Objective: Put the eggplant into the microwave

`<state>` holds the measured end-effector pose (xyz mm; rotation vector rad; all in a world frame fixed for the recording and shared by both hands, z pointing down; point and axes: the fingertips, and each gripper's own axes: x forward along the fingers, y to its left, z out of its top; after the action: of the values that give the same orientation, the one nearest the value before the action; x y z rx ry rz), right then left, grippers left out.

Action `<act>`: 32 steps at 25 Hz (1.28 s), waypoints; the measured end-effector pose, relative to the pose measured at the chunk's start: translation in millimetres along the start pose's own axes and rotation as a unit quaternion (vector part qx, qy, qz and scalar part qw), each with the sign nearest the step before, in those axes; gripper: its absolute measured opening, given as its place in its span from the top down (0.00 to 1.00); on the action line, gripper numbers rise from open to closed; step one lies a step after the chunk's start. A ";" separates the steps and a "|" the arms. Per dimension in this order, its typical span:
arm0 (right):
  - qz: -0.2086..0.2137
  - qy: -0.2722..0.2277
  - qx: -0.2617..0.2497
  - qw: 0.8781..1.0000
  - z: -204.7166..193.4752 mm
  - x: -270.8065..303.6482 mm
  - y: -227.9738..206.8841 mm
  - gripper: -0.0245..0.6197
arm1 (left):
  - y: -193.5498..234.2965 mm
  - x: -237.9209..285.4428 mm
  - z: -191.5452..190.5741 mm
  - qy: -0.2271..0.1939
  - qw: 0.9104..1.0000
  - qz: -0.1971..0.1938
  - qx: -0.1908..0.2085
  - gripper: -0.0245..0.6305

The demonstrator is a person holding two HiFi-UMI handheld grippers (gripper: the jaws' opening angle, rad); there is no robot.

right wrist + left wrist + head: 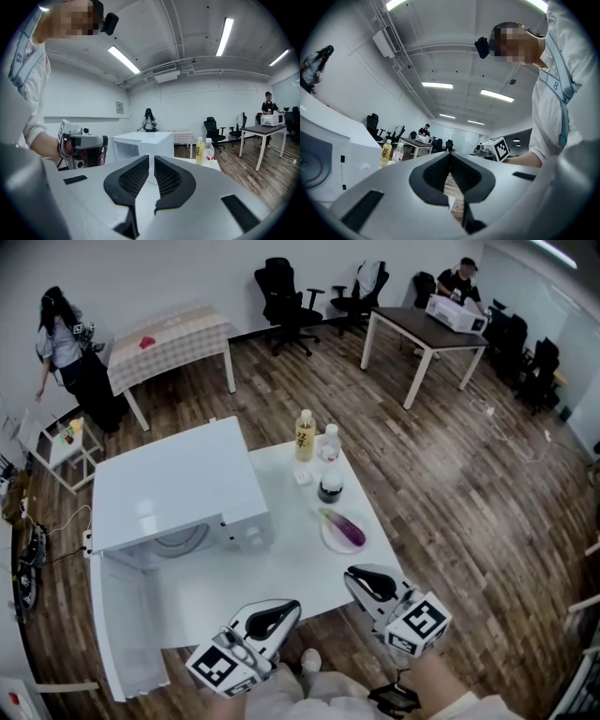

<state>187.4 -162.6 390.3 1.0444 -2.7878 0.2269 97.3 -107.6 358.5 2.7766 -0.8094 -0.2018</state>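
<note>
Eggplant [344, 528] on plate [332, 542], long axis diagonal, stem toward microwave [173, 488]; left claw [281, 607], right claw [361, 576] together, empty.

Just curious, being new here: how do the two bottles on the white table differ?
The yellow bottle holds a yellow drink; the clear bottle looks colourless, with a white cap. The yellow bottle stands nearer the microwave, the clear bottle farther. Both stand upright, side by side.
</note>
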 end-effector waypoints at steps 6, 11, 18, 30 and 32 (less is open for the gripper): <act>-0.002 0.020 -0.002 1.000 -18.5 8.4 -12.4 0.90 | 20.3 10.8 -20.2 0.002 1.000 0.013 -0.023 0.96; -0.004 0.027 -0.005 1.000 -28.6 15.3 -16.8 0.90 | 30.2 19.4 -29.9 0.009 1.000 0.008 -0.028 0.96; -0.016 0.055 0.001 0.998 -49.8 19.5 -38.1 0.90 | 31.1 24.5 -42.8 0.017 0.999 -0.003 -0.037 0.96; -0.020 0.117 -0.028 0.992 -88.1 49.1 -75.4 0.70 | 38.4 34.8 -56.2 0.022 0.999 -0.008 -0.049 0.96; -0.022 0.129 -0.034 0.991 -94.7 54.1 -81.3 0.68 | 39.6 34.5 -58.6 0.024 0.998 -0.008 -0.052 0.96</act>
<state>209.6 -239.1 500.4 0.9839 -2.5205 0.2417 117.7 -147.5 423.3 2.6811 -0.7439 -0.1727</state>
